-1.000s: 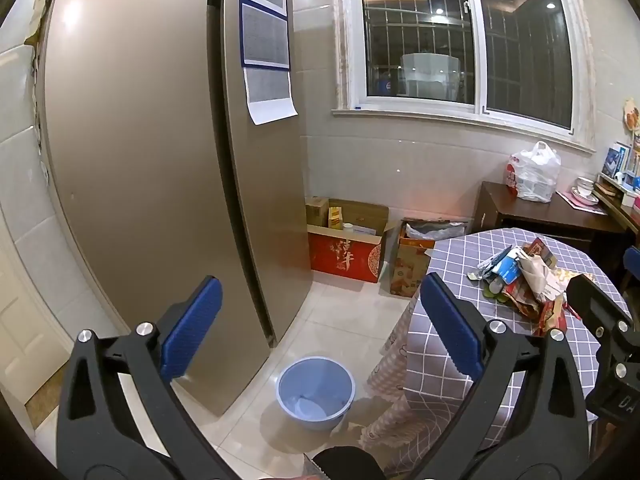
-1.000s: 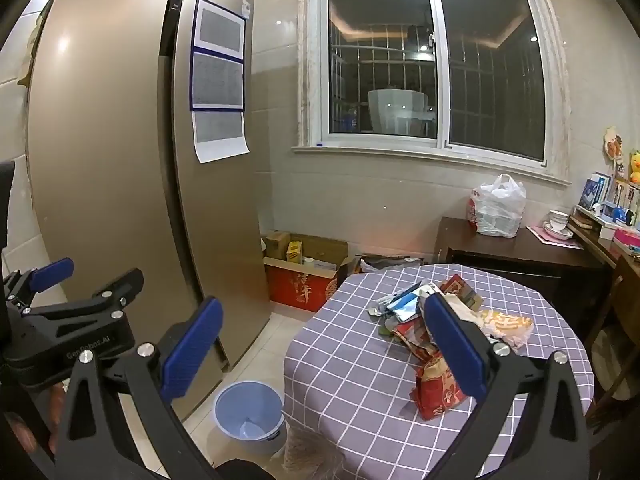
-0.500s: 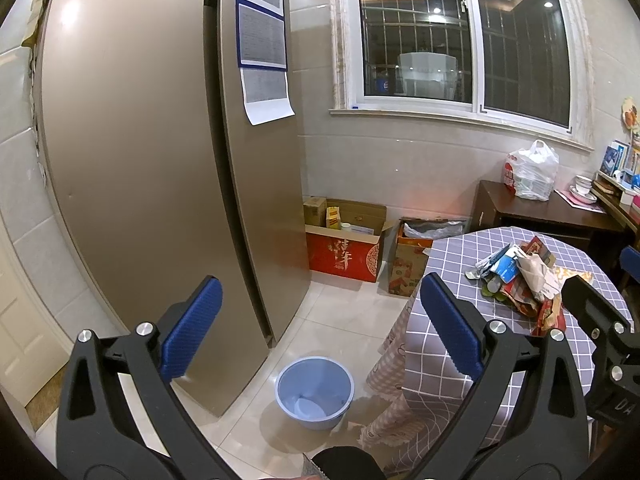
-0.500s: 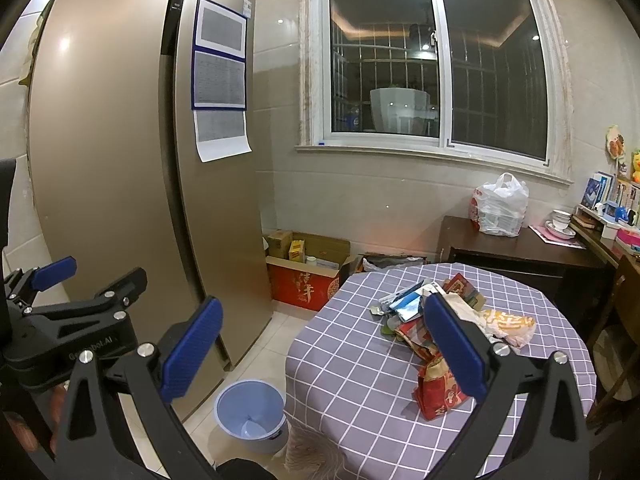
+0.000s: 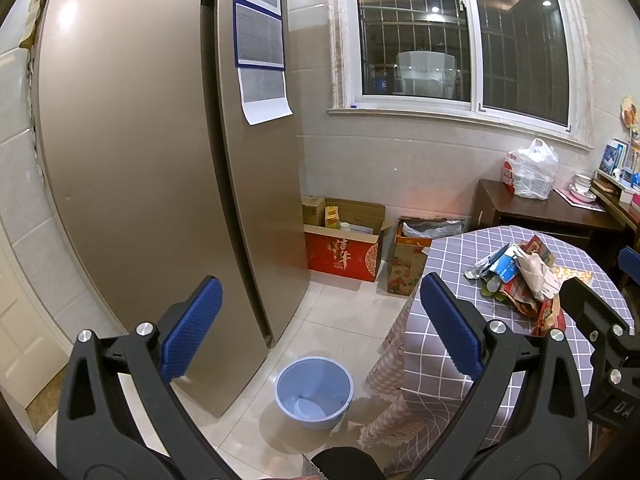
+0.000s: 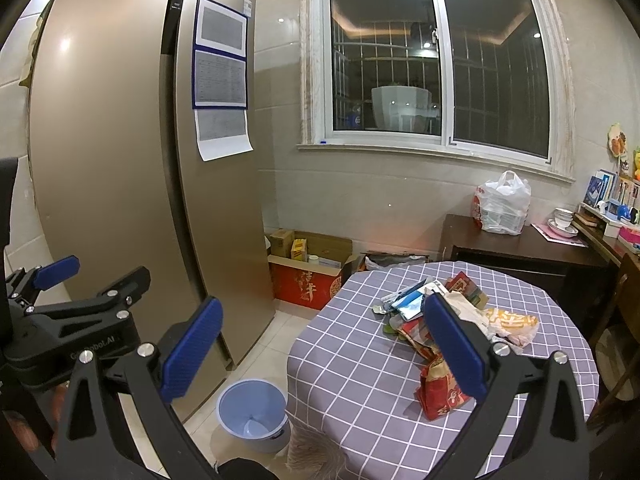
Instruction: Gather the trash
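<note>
Wrappers [image 6: 436,320], heaped on table [image 6: 360,360] beyond right gripper [image 6: 320,352]'s spread, empty jaws; left gripper [image 5: 320,328] likewise released. Advice: pinch one wrapper, drop into bin [image 6: 252,412].

Your left wrist camera looks forward along the left tool [image 5: 320,320], angled slightly down, from a position left of the tabletop [image 5: 452,264] and facing the refrigerator [image 5: 160,160] and window [image 5: 460,32]. Your right wrist camera sits further right and nearer the tabletop [image 6: 360,344], looking along the right tool [image 6: 320,336] in the same direction. Both views share the refrigerator, window, blue bucket [image 5: 314,392] on the floor, trash pile [image 6: 436,320] and red box [image 6: 306,284]. Each view also catches the other tool at its edge.
</note>
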A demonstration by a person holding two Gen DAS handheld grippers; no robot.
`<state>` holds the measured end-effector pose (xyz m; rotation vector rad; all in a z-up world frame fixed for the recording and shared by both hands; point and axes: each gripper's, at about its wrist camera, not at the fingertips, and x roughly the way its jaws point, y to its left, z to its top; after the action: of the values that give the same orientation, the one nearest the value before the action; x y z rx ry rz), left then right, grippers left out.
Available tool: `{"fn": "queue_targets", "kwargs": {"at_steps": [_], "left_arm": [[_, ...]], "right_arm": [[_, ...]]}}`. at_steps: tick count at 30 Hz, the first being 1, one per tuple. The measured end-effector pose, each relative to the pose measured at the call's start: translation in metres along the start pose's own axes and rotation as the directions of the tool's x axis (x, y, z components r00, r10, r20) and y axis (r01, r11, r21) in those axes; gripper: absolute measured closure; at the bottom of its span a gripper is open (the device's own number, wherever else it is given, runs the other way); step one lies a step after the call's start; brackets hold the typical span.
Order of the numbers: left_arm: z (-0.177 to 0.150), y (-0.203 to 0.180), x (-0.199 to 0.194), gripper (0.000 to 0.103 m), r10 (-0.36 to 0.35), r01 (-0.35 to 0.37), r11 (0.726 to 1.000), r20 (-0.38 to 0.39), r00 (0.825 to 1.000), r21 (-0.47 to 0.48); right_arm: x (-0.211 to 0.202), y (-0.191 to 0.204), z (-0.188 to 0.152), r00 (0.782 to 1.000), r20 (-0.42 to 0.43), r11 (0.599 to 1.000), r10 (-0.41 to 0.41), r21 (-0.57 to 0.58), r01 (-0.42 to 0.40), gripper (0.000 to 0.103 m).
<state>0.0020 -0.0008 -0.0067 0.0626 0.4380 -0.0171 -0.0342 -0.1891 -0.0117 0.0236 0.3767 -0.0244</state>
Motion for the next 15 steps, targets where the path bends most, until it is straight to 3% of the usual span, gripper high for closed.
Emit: {"fn": "queue_targets", "kwargs": {"at_steps": [15], "left_arm": [[-0.0005,-0.0077,0.0047,0.006,-0.003,0.003,1.000,-0.005,1.000,0.003]], "right_arm": [[0.0017,-0.0016,-0.0039,1.000,-0.009,1.000,0.006,0.002,-0.006,0.004]]}}
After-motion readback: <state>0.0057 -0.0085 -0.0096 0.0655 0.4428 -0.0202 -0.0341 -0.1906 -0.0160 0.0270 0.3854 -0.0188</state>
